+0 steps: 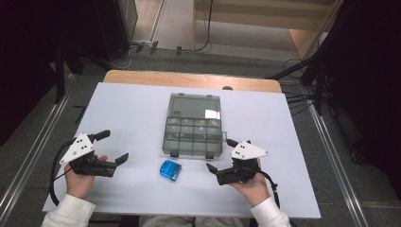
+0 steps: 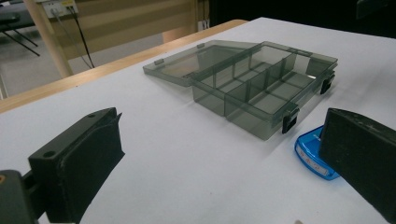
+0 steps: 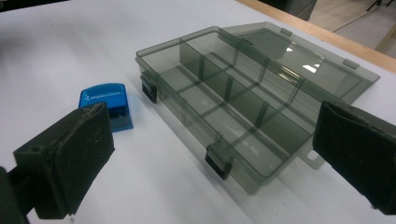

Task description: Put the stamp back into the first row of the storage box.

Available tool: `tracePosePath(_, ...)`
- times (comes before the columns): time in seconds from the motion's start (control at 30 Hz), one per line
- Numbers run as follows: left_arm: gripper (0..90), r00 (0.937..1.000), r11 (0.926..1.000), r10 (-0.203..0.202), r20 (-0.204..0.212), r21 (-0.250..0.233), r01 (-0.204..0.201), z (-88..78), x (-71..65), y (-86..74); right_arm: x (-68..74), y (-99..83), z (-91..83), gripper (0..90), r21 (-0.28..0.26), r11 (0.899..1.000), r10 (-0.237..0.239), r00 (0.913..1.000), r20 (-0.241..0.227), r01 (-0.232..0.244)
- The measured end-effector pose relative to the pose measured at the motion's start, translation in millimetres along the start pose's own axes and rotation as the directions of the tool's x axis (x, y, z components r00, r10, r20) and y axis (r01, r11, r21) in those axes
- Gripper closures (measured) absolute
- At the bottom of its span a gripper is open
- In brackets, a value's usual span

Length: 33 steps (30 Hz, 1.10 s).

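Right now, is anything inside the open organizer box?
The compartments of the organizer box look empty: only dividers and the tinted floor show. The blue case lies outside, in front of it. Its lid lies open behind.

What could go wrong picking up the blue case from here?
1. The blue case looks thin and lies flat on the table; open jaws may skid it rather than grip it.
2. It sits just before the open box and its latches; the right gripper could clip them.

Bare table (image 1: pixel 127 118) between grippers; blue case (image 1: pixel 170 170) mid-gap, open organizer box (image 1: pixel 194 126) behind.
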<state>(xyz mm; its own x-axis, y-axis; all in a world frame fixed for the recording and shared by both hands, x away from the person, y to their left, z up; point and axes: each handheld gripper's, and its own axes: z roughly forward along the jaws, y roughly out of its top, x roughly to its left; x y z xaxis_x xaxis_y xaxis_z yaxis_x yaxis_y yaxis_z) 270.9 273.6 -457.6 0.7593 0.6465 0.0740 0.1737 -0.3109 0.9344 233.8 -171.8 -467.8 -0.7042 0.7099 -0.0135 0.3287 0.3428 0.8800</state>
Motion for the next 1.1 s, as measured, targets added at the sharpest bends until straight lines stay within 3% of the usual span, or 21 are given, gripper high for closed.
tracePosePath(0.33,0.0,0.9999,0.9999,-0.003,0.010,-0.011,0.003,-0.7,0.3,0.0,11.4,14.0,20.5,0.0,0.025,1.000,-0.017,0.9988,-0.045,0.018)
tracePosePath(0.67,0.0,1.0000,1.0000,-0.005,0.007,-0.005,0.005,-0.8,1.4,-0.3,22.9,23.3,43.0,0.0,0.084,0.995,-0.050,0.9946,-0.091,0.058)
tracePosePath(0.97,0.0,0.9999,1.0000,0.002,0.010,-0.003,-0.002,-1.1,0.8,-0.2,38.1,31.1,64.0,0.0,0.127,0.986,-0.086,0.9845,-0.153,0.106)
tracePosePath(1.1,0.0,0.9999,1.0000,0.001,0.010,-0.005,-0.001,-1.2,0.8,-0.2,42.0,33.0,69.2,0.0,0.134,0.985,-0.083,0.9825,-0.167,0.106)
